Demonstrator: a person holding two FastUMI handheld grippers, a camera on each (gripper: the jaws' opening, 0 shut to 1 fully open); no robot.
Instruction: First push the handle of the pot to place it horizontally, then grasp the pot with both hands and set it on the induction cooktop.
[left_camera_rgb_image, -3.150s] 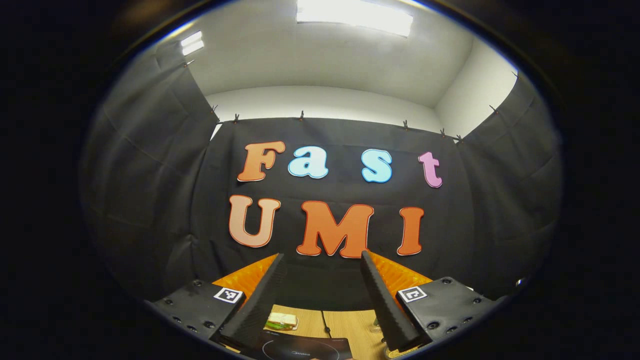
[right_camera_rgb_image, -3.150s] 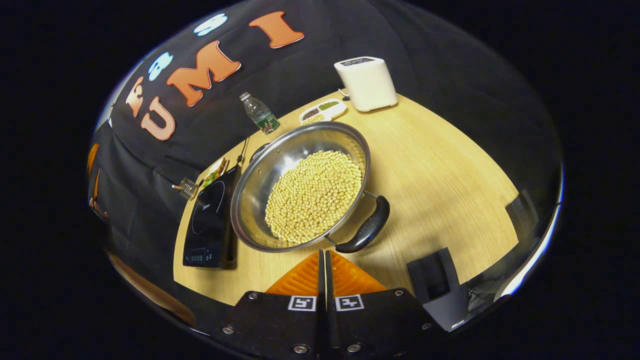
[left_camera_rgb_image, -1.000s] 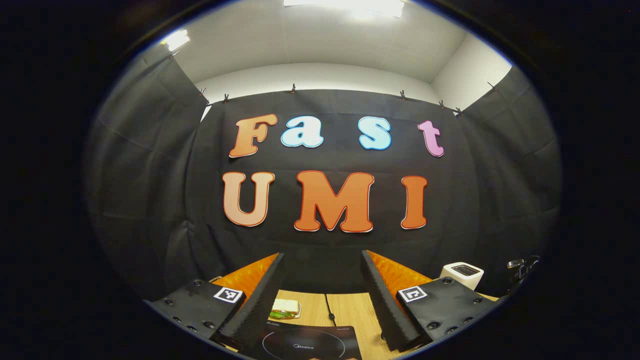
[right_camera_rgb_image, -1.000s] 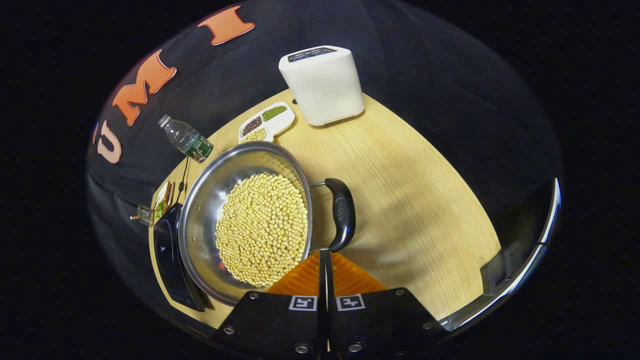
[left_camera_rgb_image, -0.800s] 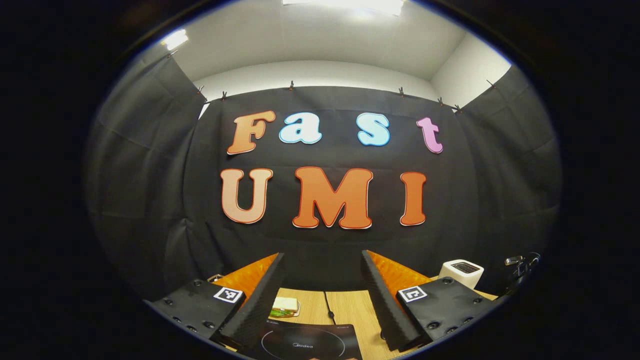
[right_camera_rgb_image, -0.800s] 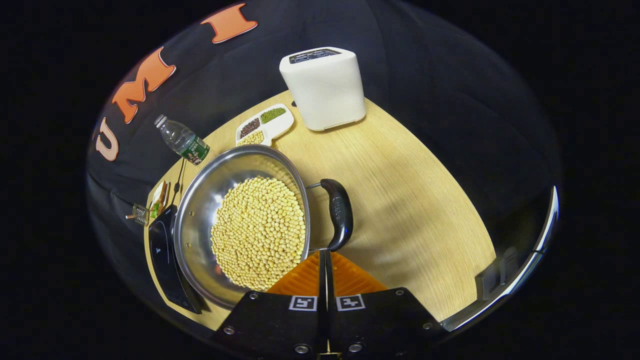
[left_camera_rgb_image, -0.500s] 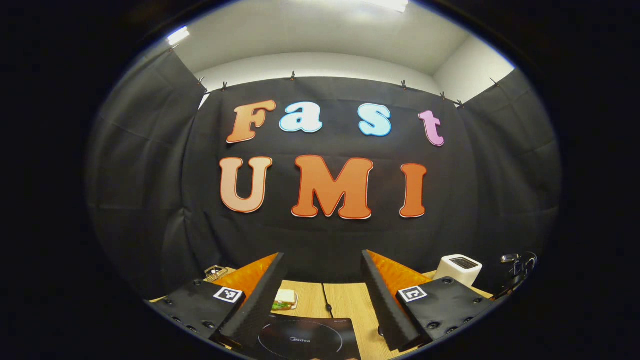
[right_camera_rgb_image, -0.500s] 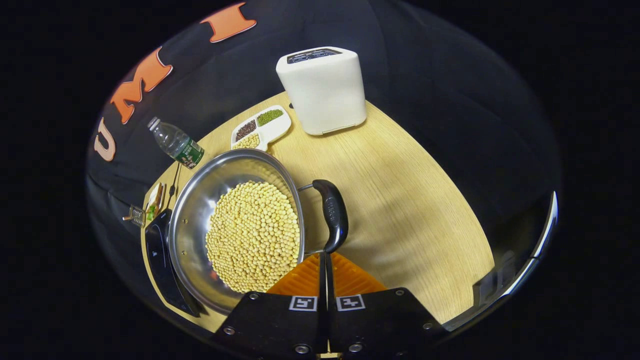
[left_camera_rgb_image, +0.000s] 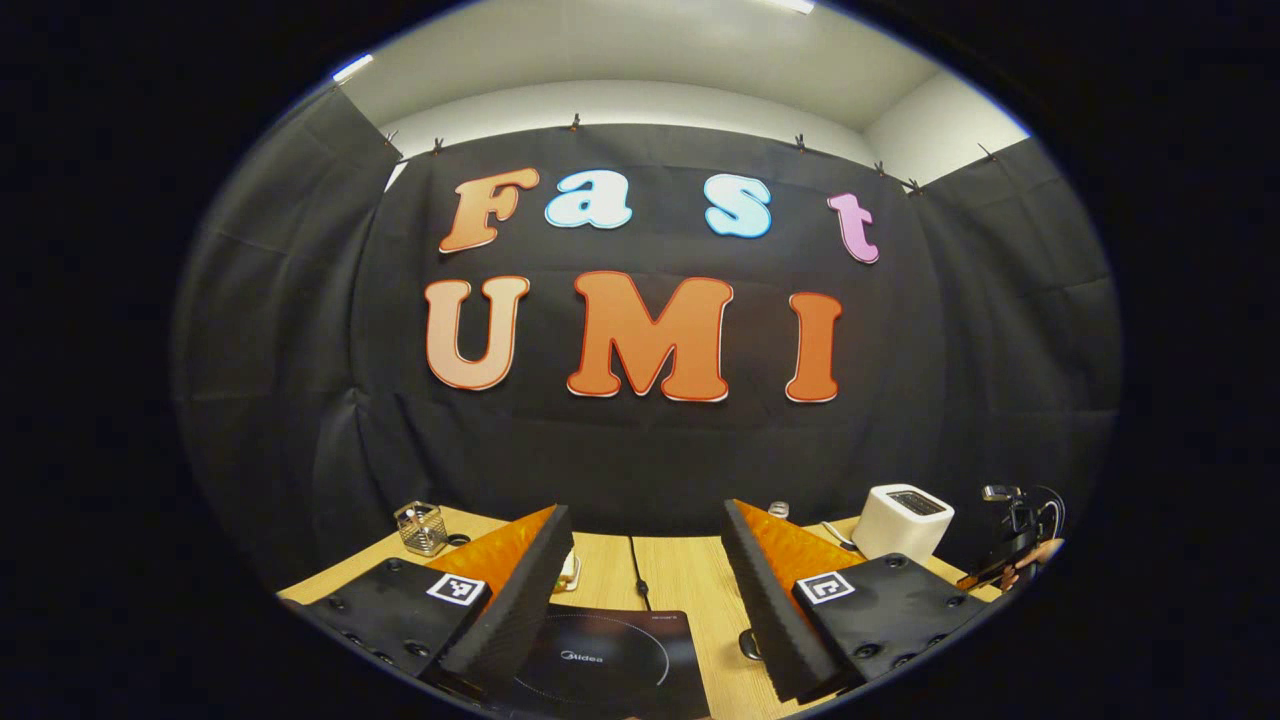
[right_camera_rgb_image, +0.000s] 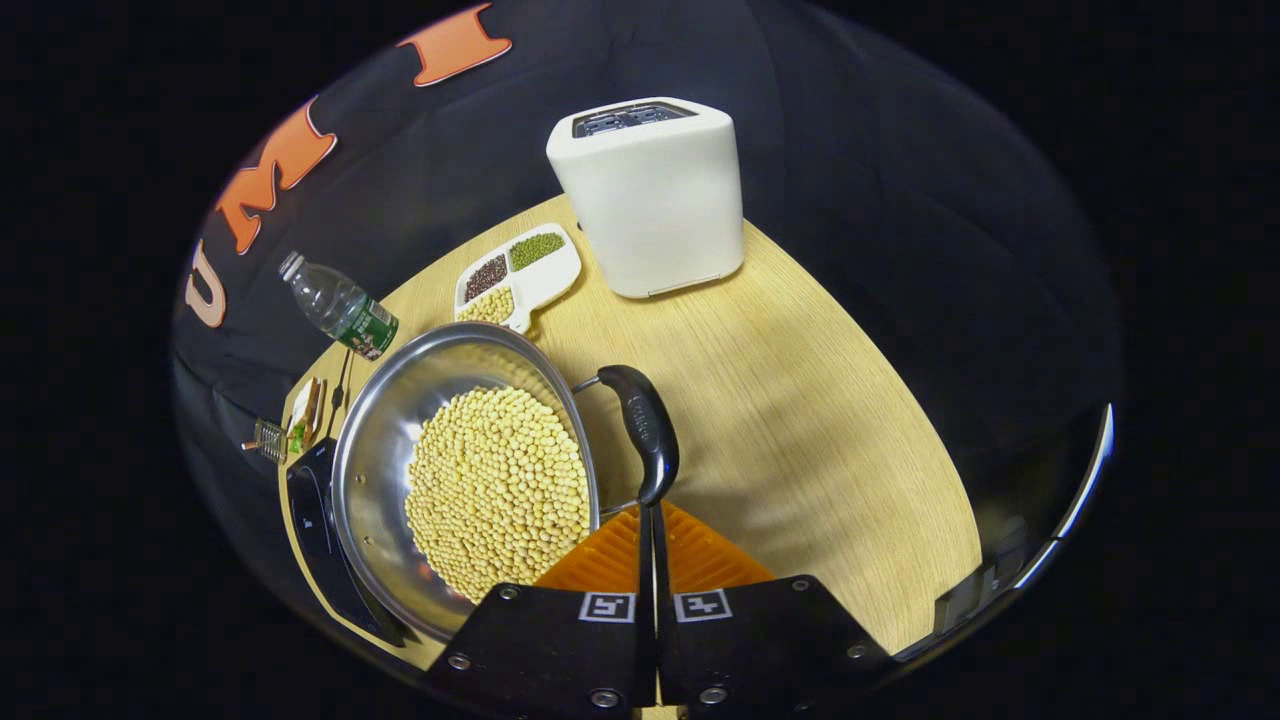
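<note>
The right gripper (right_camera_rgb_image: 651, 512), jaws together, met the handle (right_camera_rgb_image: 645, 431) of the bean-filled pot (right_camera_rgb_image: 375, 440); the left gripper (left_camera_rgb_image: 645, 560), jaws apart, hovered above the cooktop (left_camera_rgb_image: 605, 665).

One pot (right_camera_rgb_image: 400, 440), one black handle (right_camera_rgb_image: 645, 430) showing on it, holding yellow beans (right_camera_rgb_image: 495, 490) too many to count. One induction cooktop (left_camera_rgb_image: 610, 665). One white toaster (right_camera_rgb_image: 650, 195). One plastic bottle (right_camera_rgb_image: 338, 305). One divided dish (right_camera_rgb_image: 520, 275), three compartments, each with a different bean kind. One wire basket (left_camera_rgb_image: 421, 527). One sandwich plate (right_camera_rgb_image: 303, 412). One desk (right_camera_rgb_image: 800, 400). One power cord (left_camera_rgb_image: 637, 570).
</note>
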